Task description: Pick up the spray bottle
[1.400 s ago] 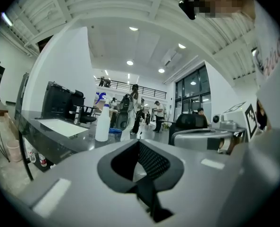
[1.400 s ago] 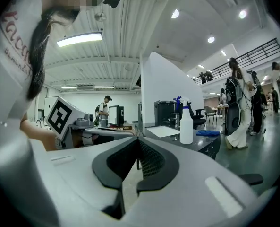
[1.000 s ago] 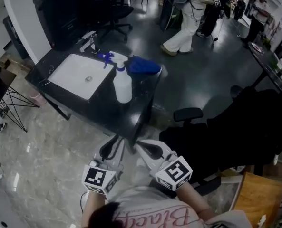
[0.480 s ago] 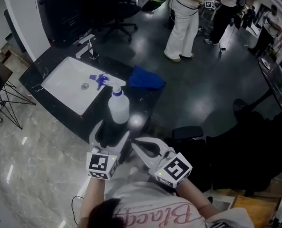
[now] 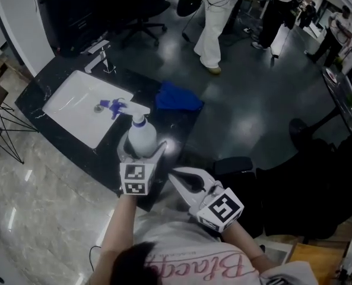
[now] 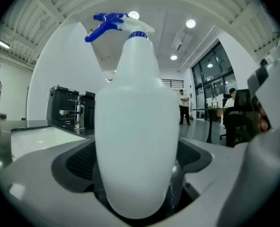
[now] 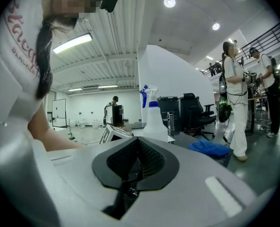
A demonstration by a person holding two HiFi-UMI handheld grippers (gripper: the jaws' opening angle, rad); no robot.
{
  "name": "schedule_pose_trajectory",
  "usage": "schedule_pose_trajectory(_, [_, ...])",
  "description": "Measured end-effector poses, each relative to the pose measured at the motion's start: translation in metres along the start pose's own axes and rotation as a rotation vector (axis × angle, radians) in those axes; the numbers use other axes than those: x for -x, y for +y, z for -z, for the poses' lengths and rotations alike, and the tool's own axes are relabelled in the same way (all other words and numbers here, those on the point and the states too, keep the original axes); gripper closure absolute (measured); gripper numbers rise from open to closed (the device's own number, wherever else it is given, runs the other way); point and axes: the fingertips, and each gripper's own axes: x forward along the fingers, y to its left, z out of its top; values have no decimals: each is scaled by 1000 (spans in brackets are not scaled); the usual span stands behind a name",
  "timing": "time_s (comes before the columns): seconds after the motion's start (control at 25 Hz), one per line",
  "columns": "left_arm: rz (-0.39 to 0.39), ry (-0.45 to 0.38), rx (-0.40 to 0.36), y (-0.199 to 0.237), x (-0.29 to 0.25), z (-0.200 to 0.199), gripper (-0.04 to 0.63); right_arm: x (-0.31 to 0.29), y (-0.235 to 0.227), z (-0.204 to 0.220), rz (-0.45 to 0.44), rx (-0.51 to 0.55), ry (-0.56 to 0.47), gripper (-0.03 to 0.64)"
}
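Note:
The white spray bottle (image 5: 141, 136) with a blue trigger head stands upright on the black counter (image 5: 184, 123), just right of the sink. My left gripper (image 5: 142, 151) reaches around its base. The jaws are opening wide, and the bottle body (image 6: 137, 126) fills the gap between them without the pads pressing on it. My right gripper (image 5: 177, 177) hangs to the right of the left one, short of the counter's near edge. Its jaws are shut with nothing in them. In the right gripper view (image 7: 134, 171) the bottle (image 7: 155, 119) stands ahead, slightly to the right.
A white sink (image 5: 75, 105) with a faucet (image 5: 101, 52) lies left of the bottle. A blue cloth (image 5: 177, 98) lies behind it on the counter. A person (image 5: 214, 22) walks beyond the counter near office chairs (image 5: 146, 10). A dark chair (image 5: 306, 183) stands at the right.
My left gripper has moved forward over the counter edge and opened its jaws, so it now straddles the bottle. The right gripper has shifted forward a little and stayed shut.

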Motion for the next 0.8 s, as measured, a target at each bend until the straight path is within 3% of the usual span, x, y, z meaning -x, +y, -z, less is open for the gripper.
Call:
schedule_pose_trajectory(0.16, [32,23,30,0,-11,3,93,1,-13,0,32,-17,1,615])
schedule_pose_trajectory(0.2, [42,31,29,-1,-12,4,107,0,-14,0,34,-16,2,615])
schedule_pose_trajectory(0.24, [48,36,26,-1,-12,5,166,0,-14,0,35,-12,3,615])
schedule_pose_trajectory(0.52, [28,40,15,0,-8,4,175,-4,-14,2,51,1,11,615])
schedule_pose_trajectory(0.8, [119,21,-31,-13,26,-45,175,-8,-20,-16,98,-26,-42,615])
